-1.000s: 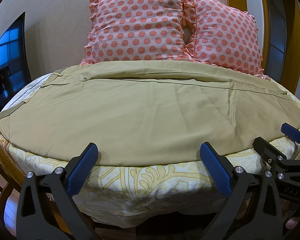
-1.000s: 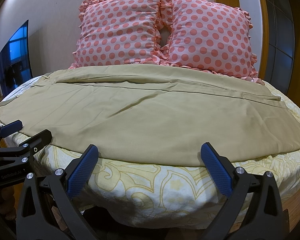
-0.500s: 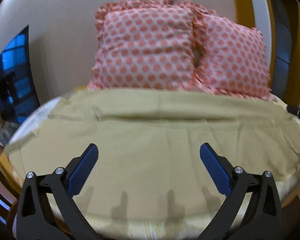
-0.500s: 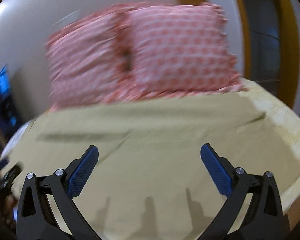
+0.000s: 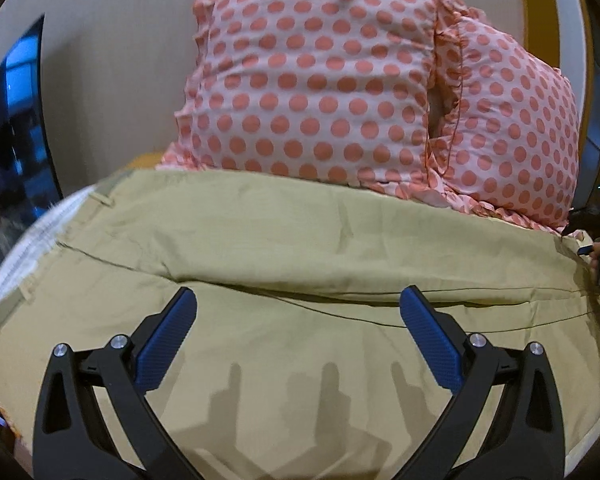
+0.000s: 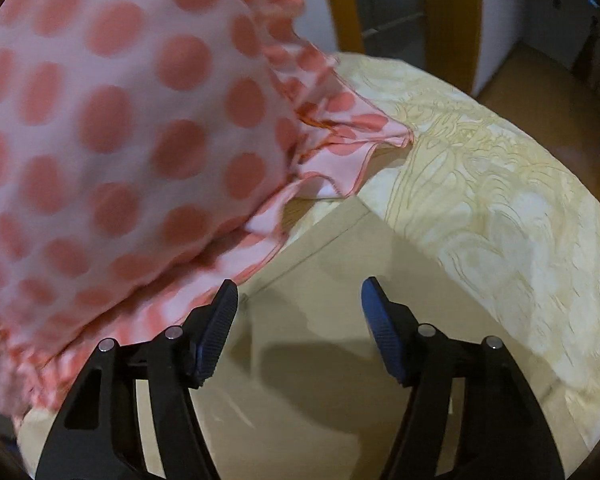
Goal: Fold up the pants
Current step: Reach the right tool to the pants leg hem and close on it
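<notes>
From the left wrist view, the left gripper (image 5: 298, 336) hangs released over the pants (image 5: 300, 248), its blue-padded fingers (image 5: 166, 346) spread wide with nothing between them. The khaki pants lie spread flat across the bed, reaching from the waistband and belt loops at the left to the far right edge. A long seam and a shallow fold run across the cloth just beyond the fingertips. The fingers' shadows fall on the cloth in front of the camera. Behind the pants two pillows (image 5: 316, 80), pink with salmon dots and frilled edges, lean upright against the wall; the pants' far edge touches their bases. A dark screen (image 5: 14, 132) stands at the left. At the far right edge, the right gripper (image 5: 592, 236) shows only as a dark bit with a hand behind it, at the pants' far end by the right pillow.

From the right wrist view, the right gripper (image 6: 300, 320) is also released, its jaws apart and holding nothing, though set closer together than the left one's. It hovers over the hem end of the pants (image 6: 332, 312), whose corner lies just ahead of the fingertips. A pillow (image 6: 112, 128) fills the left, blurred, its frill overlapping the pants' edge. The bed (image 6: 500, 208), in a pale yellow patterned sheet, spreads to the right of the pants. A wooden frame (image 6: 452, 16) stands behind it.
</notes>
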A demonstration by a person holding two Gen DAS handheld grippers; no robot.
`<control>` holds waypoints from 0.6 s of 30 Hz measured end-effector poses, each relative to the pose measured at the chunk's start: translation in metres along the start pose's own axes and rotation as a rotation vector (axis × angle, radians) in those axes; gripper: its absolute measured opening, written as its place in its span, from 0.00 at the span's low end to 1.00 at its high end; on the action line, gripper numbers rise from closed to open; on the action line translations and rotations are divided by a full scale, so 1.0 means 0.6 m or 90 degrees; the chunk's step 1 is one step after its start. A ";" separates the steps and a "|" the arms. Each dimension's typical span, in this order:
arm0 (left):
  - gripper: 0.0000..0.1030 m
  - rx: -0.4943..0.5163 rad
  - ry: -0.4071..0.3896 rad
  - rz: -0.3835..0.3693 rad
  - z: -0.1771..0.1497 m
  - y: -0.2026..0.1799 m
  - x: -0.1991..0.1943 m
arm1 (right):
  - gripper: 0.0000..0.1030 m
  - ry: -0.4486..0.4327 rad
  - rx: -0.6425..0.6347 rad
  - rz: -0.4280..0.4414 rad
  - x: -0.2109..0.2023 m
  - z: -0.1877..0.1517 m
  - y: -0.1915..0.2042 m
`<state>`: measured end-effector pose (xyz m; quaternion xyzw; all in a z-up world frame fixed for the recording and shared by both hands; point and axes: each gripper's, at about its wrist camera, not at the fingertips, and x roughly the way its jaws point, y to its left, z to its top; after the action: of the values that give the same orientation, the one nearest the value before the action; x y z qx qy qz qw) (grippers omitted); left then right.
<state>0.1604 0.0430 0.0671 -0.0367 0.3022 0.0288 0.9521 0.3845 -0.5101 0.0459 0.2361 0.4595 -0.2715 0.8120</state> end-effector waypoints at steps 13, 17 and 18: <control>0.98 -0.047 0.037 -0.029 -0.008 0.022 0.023 | 0.05 -0.065 -0.018 0.138 -0.012 -0.046 -0.060; 0.98 -0.048 0.017 -0.017 -0.009 0.022 0.011 | 0.05 -0.125 0.020 0.287 -0.097 -0.089 -0.129; 0.98 -0.044 0.011 -0.013 -0.010 0.022 0.005 | 0.05 -0.136 0.024 0.311 -0.120 -0.104 -0.137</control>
<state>0.1588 0.0556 0.0599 -0.0731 0.3086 0.0296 0.9479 0.2609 -0.5155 0.0688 0.3252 0.2953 -0.0991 0.8929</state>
